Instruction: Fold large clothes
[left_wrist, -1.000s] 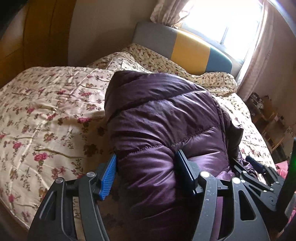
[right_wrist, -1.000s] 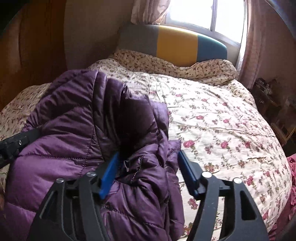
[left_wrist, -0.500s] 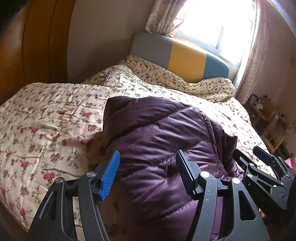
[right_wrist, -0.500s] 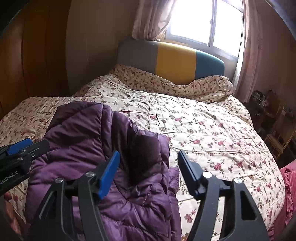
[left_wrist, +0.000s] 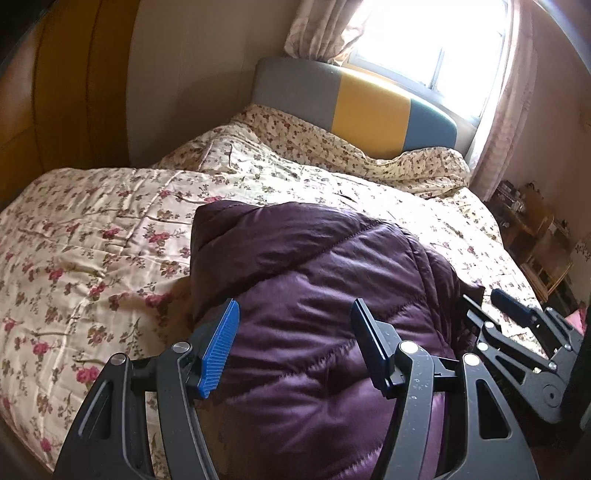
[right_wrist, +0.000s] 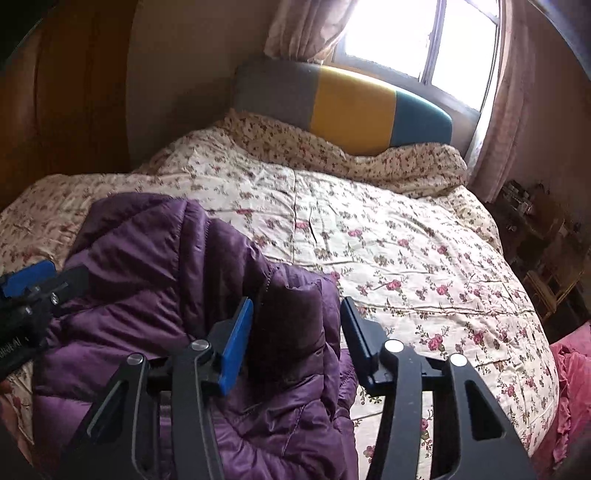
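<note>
While the left gripper (left_wrist: 293, 341) hangs open over the puffy, slippery purple jacket (left_wrist: 314, 295), the right gripper (right_wrist: 297, 332) is closing around its thick fold at six o'clock.

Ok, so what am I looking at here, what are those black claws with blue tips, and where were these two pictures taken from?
There is no robot. A person holds a two-finger gripper in each hand, and each has a camera looking along its fingers. One picture is from the left gripper, the other from the right gripper. A purple jacket lies bunched on a flowered quilt on a bed. Nothing seems to be held. The left jaws stand open over the jacket. The right jaws are closing with a fold of the jacket showing between them, but it does not look gripped.
</note>
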